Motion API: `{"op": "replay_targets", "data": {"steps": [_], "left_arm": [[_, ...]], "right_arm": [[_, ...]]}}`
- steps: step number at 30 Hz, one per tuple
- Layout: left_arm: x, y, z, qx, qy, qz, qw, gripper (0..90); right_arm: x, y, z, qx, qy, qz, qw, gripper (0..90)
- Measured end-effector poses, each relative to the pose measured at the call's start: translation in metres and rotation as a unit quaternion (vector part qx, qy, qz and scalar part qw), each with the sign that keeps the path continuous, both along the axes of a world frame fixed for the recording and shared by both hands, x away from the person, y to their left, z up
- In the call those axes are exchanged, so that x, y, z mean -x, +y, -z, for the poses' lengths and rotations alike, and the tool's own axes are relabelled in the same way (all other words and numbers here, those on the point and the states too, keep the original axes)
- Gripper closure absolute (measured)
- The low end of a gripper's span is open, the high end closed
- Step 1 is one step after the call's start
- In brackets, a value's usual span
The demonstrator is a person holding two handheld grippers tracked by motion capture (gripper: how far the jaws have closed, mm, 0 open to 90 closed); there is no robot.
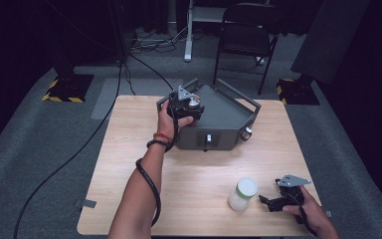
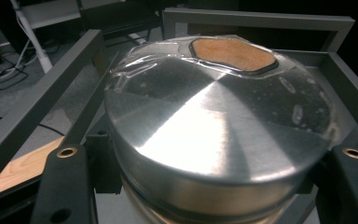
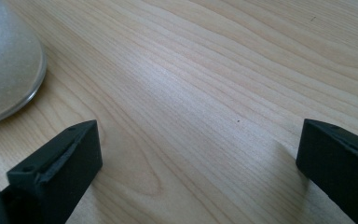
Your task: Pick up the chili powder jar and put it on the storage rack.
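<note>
My left gripper [image 1: 188, 103] is over the near left corner of a grey metal box [image 1: 229, 117] with a rail frame, at the back of the wooden table [image 1: 189, 169]. It is shut on a round, shiny metal cylinder [image 2: 214, 121], and in the left gripper view the black jaws press on the cylinder's two sides. The cylinder's flat top carries a brown patch [image 2: 233, 53] near its far edge. My right gripper [image 1: 267, 201] rests low at the table's front right. It stands open, with bare wood between its jaws [image 3: 196, 149]. A white jar [image 1: 242, 194] is just left of it.
The box's front face carries a small knob [image 1: 208, 140] and its right corner another [image 1: 247, 133]. A black chair [image 1: 246, 35] and cables on the grey floor lie behind the table. In the right gripper view the jar's base [image 3: 7, 60] is at the upper left.
</note>
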State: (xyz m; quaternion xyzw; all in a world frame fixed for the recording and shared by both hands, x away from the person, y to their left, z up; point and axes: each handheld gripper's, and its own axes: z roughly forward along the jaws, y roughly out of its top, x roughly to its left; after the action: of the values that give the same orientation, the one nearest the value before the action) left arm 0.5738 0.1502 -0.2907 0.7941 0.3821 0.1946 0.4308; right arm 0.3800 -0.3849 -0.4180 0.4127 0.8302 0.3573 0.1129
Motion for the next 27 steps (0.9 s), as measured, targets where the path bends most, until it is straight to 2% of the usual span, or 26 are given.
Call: {"op": "replay_targets", "data": {"steps": [6, 9, 10, 18, 20, 23, 25, 27], "left_arm": [[-0.001, 0.000, 0.000, 0.001, 0.003, -0.001, 1.0000, 31.5], [-0.001, 0.000, 0.000, -0.005, 0.002, -0.002, 1.0000, 31.3], [-0.001, 0.000, 0.001, -0.001, 0.001, -0.004, 1.0000, 31.1], [0.001, -0.007, -0.001, -0.015, -0.010, -0.011, 0.9998, 28.3], [0.001, -0.006, -0.002, -0.013, -0.010, -0.014, 0.9998, 24.7], [0.004, -0.005, -0.004, -0.009, -0.019, -0.026, 0.9994, 14.2], [0.004, 0.002, -0.004, 0.010, -0.022, -0.020, 0.9995, 9.8], [0.004, 0.005, -0.005, 0.013, -0.029, -0.011, 0.9994, 5.9]], "right_arm": [[0.000, 0.000, 0.000, 0.000, 0.000, 0.000, 1.0000, 0.0], [0.000, 0.000, 0.000, 0.000, 0.000, 0.000, 1.0000, 0.0], [0.000, 0.000, 0.000, 0.000, 0.000, 0.000, 1.0000, 0.0], [0.000, 0.000, 0.000, 0.000, 0.000, 0.000, 1.0000, 0.0], [0.000, 0.000, 0.000, 0.000, 0.000, 0.000, 1.0000, 0.0], [0.000, 0.000, 0.000, 0.000, 0.000, 0.000, 1.0000, 0.0], [0.000, 0.000, 0.000, 0.000, 0.000, 0.000, 1.0000, 0.0], [0.000, 0.000, 0.000, 0.000, 0.000, 0.000, 1.0000, 0.0]]}}
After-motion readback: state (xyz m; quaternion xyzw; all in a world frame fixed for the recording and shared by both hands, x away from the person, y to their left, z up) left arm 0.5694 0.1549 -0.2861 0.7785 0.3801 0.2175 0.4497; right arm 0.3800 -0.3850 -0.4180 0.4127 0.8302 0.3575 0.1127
